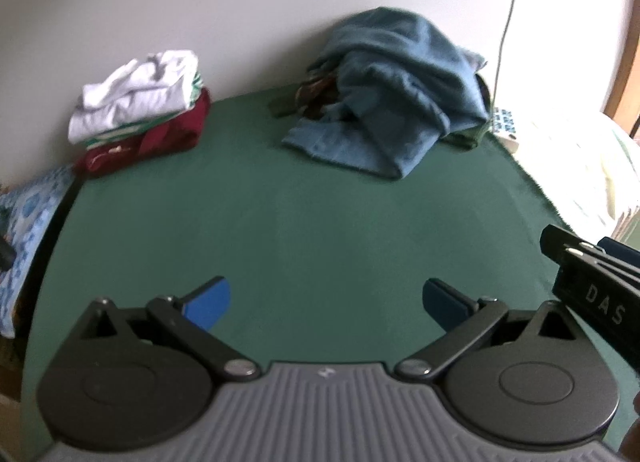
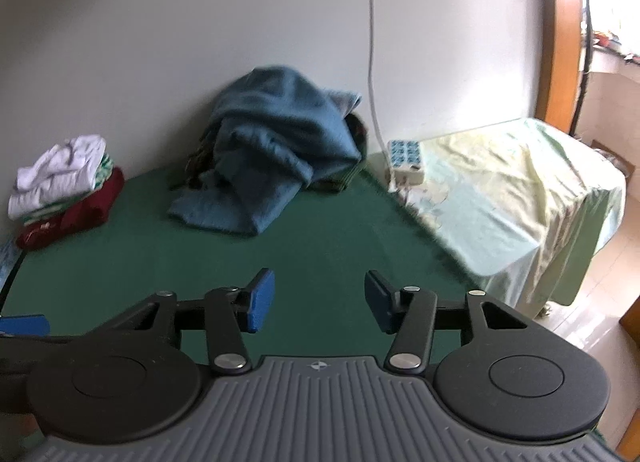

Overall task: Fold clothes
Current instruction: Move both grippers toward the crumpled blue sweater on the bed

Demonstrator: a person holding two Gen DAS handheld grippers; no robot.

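A: Over the green table (image 1: 320, 222), both grippers empty? Left (image 1: 326, 302)?
B: Yep, spread wide. Right (image 2: 319, 300) narrower, nothing between.
A: Clothes?
B: Blue heap (image 1: 396, 94) at 12, folded stack (image 1: 140, 102) at 10.

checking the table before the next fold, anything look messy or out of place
Only the blue garment: it sits crumpled in a heap against the wall, partly over darker clothes, not yet folded. The folded stack at the left looks tidy.

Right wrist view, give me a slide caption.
Open right tongs hover empty over green table, facing crumpled blue garment and folded stack.
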